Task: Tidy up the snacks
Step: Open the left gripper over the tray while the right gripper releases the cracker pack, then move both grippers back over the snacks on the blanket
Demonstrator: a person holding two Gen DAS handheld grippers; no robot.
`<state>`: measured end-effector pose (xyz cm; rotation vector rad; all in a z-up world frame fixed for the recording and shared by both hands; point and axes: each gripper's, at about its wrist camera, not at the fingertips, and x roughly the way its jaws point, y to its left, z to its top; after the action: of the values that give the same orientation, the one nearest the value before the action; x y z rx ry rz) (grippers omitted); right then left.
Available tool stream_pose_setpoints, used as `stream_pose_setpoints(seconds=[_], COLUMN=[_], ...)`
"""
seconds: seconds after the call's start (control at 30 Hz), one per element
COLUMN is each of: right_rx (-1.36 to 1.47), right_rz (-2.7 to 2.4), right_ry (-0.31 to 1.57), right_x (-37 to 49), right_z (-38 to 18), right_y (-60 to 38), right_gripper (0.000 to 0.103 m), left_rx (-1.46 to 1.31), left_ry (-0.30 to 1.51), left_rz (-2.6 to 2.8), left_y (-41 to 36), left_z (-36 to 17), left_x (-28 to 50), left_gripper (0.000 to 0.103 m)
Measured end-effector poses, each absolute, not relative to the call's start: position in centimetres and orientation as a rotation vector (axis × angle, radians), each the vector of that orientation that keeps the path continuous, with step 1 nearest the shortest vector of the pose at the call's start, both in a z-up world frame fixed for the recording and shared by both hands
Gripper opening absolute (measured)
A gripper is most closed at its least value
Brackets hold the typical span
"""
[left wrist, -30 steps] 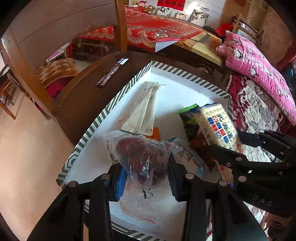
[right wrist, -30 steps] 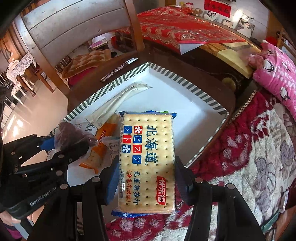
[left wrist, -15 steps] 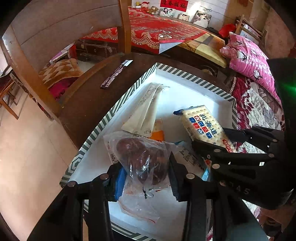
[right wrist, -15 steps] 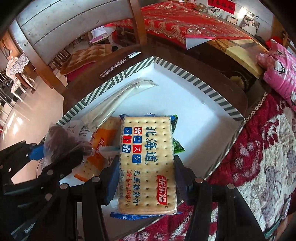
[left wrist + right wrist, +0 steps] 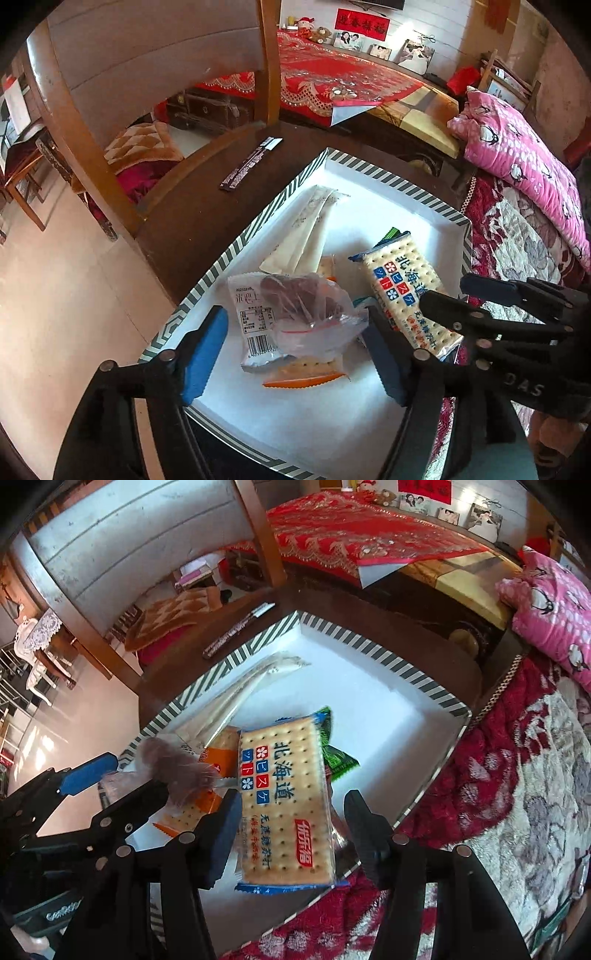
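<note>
On the left, a dark strip-shaped packet (image 5: 251, 168) lies on the brown surface (image 5: 207, 221), apart from the white tray with a striped rim (image 5: 236, 254) where the snacks are gathered. The left tool (image 5: 291, 354) is seen with its blue-padded jaws spread wide on either side of a clear bag of dark dried fruit (image 5: 303, 306), which rests on other packets in the tray and is not gripped. A long pale sachet (image 5: 306, 232) lies further back. To the right, a cracker packet (image 5: 284, 801) lies between the parted jaws of the right tool (image 5: 291, 834); it appears released, with one end over the tray's near rim (whether a pad touches it cannot be told). A green packet (image 5: 336, 757) shows beneath it. To finish the step well, both tools are best drawn straight back, so that neither bag nor packet is dragged out.
</note>
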<state>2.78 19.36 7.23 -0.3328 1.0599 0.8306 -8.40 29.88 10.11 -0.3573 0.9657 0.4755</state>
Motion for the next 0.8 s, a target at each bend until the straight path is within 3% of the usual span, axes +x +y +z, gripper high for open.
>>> stream_pose_setpoints(seconds=[0.8], right_rx=[-0.208], right_rz=[0.664], right_ry=[1.052], right_x=[2.1], right_z=[8.1], right_y=[6.9], right_gripper=[0.068], left_rx=[-0.233], left_ry=[0.96], left_rz=[0.329], left_y=[20.4], left_z=[11.9], left_x=[-6.1], left_gripper=[0.081])
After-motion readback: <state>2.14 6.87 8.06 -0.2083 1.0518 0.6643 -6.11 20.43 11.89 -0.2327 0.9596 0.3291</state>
